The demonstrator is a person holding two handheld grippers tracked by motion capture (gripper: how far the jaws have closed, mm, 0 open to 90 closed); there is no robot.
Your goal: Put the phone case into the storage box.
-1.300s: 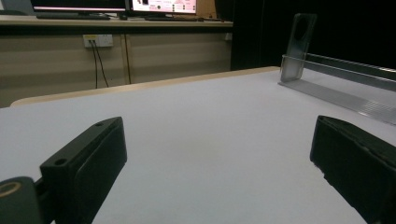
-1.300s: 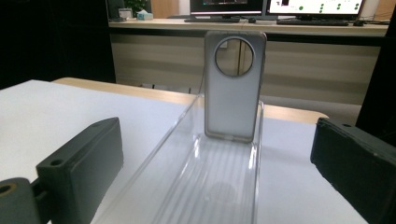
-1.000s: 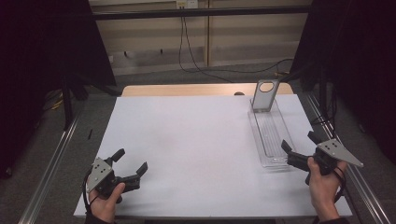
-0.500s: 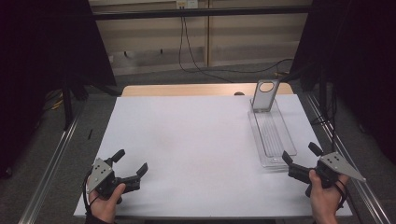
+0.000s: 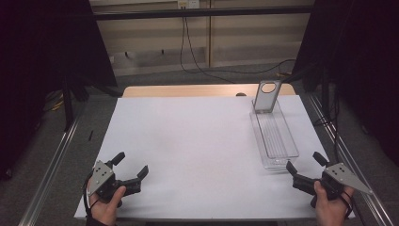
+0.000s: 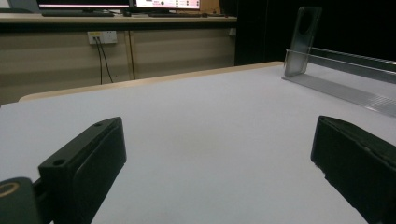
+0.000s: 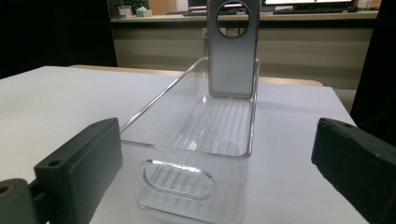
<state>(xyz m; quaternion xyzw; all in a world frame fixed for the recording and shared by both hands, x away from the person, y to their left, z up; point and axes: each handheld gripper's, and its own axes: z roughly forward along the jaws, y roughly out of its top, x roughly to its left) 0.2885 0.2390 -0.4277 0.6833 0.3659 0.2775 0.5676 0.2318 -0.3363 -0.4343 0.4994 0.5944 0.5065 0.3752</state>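
A long clear plastic tray [image 5: 274,136] with a ribbed floor lies at the right of the white table, its upright handle plate [image 5: 267,96] with a round hole at the far end. In the right gripper view the tray [image 7: 201,140] stands empty just ahead, its oval grip slot facing me. My right gripper [image 5: 306,165] sits open near the table's front right corner, just short of the tray's near end. My left gripper [image 5: 130,165] rests open at the front left with nothing between its jaws. The left gripper view shows the tray [image 6: 345,79] far off to the right.
The white sheet [image 5: 197,146] covers the table, with a wooden edge [image 5: 188,90] at the back. Metal rails [image 5: 51,165] run along both sides. Cables [image 5: 197,56] hang on the far wall, and dark curtains flank the table.
My right gripper has drawn back toward the table's front edge and a little lower, away from the tray's near end. The left gripper has stayed put.
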